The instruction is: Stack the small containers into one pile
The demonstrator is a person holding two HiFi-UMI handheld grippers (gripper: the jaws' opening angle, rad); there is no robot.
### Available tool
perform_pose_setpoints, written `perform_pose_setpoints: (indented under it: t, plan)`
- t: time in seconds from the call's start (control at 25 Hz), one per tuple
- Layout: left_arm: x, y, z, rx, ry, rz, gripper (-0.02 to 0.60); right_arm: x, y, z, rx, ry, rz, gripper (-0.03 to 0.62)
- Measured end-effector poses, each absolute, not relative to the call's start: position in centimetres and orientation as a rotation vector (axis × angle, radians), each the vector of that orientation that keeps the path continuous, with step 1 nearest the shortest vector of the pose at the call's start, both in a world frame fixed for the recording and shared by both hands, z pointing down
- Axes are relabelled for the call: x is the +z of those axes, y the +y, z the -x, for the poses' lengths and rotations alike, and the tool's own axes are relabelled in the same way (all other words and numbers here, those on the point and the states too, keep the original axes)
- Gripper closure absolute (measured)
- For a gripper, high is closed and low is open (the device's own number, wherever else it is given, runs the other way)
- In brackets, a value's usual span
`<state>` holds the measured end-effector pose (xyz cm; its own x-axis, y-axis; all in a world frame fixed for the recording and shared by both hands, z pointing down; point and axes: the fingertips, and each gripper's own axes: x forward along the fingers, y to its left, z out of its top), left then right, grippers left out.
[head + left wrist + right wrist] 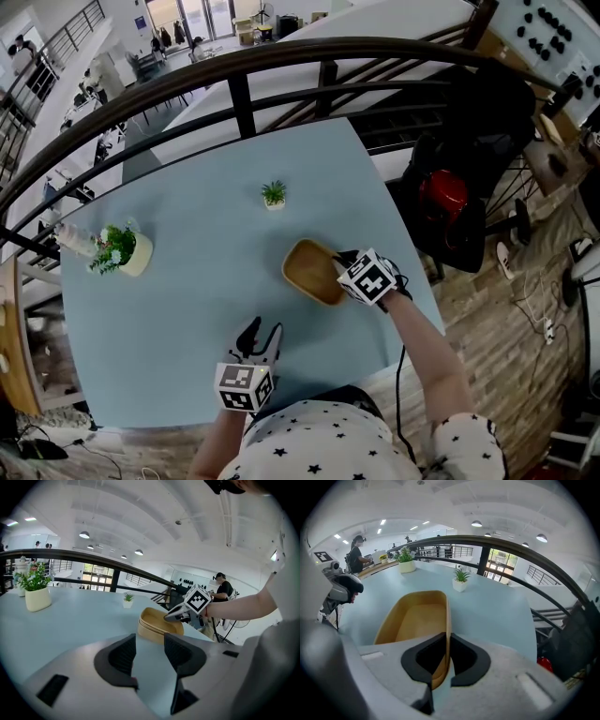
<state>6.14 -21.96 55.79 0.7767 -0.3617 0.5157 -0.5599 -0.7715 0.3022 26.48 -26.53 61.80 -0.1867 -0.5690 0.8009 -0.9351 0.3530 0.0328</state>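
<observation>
R gripper clenched on wooden container rim; placing step looks about done. L gripper gapes empty, container ahead-right of it. Next, prob: release w/o nudging it.

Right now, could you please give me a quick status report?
Right gripper shut on rim of wooden container. Left gripper open, empty, above table. Small plant well clear.

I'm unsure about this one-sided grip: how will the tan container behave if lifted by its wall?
The container probably stays stiff: its thin wall stands straight where the right gripper pinches it. It looks light, being shallow and empty. Held at one side, it would likely sag at the far end.
</observation>
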Motion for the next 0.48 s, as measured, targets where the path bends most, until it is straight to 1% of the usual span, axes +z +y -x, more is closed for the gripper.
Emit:
perform_pose_setpoints:
  t: [0.24, 0.48]
  plan:
    - [55.4, -21.6, -6.0, 0.604, -0.708, -2.528, 0.402, 61.5, -26.2, -26.6, 0.604, -1.85, -1.335, 0.566]
    - [55.0, -20.8, -5.8, 0.601, -0.719, -2.539, 0.402, 60.4, -26.1, -27.2, 0.583, -1.85, -1.41, 0.535]
